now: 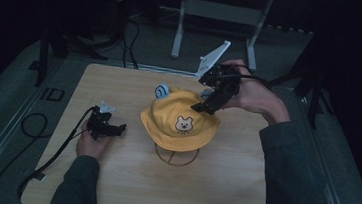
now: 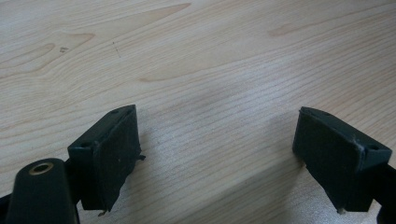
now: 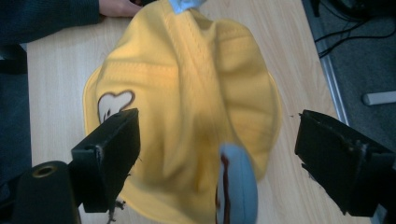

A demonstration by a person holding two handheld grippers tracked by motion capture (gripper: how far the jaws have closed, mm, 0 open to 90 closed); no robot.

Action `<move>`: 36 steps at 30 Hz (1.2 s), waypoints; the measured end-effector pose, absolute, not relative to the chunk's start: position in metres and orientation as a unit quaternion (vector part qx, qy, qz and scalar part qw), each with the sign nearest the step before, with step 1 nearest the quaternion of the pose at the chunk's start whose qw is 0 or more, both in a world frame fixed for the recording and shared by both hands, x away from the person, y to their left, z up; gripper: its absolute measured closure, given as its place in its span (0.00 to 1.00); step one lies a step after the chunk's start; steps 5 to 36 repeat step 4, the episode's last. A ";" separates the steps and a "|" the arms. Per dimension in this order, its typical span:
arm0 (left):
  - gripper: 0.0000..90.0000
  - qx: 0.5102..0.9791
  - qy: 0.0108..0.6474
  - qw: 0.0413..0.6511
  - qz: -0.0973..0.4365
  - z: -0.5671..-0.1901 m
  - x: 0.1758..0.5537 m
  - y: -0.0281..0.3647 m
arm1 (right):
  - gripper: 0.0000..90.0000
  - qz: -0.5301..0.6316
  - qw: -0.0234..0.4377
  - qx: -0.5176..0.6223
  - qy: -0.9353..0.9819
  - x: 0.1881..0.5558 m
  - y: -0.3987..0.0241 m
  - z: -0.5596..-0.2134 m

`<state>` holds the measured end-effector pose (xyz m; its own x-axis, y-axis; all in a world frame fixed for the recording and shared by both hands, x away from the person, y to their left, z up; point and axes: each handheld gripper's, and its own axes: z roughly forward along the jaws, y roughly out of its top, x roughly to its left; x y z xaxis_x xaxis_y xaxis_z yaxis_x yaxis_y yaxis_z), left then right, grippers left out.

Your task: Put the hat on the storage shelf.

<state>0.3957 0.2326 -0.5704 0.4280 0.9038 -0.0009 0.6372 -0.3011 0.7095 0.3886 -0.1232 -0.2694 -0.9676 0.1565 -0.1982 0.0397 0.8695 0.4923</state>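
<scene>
The table (image 1: 125,187) filled the frame's centre, and at its middle a yellow hat (image 1: 179,122) sat draped over a wire stand (image 1: 176,157), apparently so it kept its shape. The right gripper (image 1: 208,104) hovered wide open and empty over the crown at upper right, seemingly poised to pinch it. The left gripper (image 1: 111,128), also wide and empty, rested at centre left, clear of the hat.

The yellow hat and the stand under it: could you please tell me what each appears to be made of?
The hat looks like soft woven cloth, matte: stitched seams and folds show in the right gripper view. The stand looks like thin bent metal wire with a coppery tone, though the dim light leaves that open.
</scene>
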 end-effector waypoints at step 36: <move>0.16 0.780 0.494 0.325 0.205 -0.570 0.396 0.233 | 0.16 0.252 0.128 0.054 0.958 0.384 -0.138 -0.263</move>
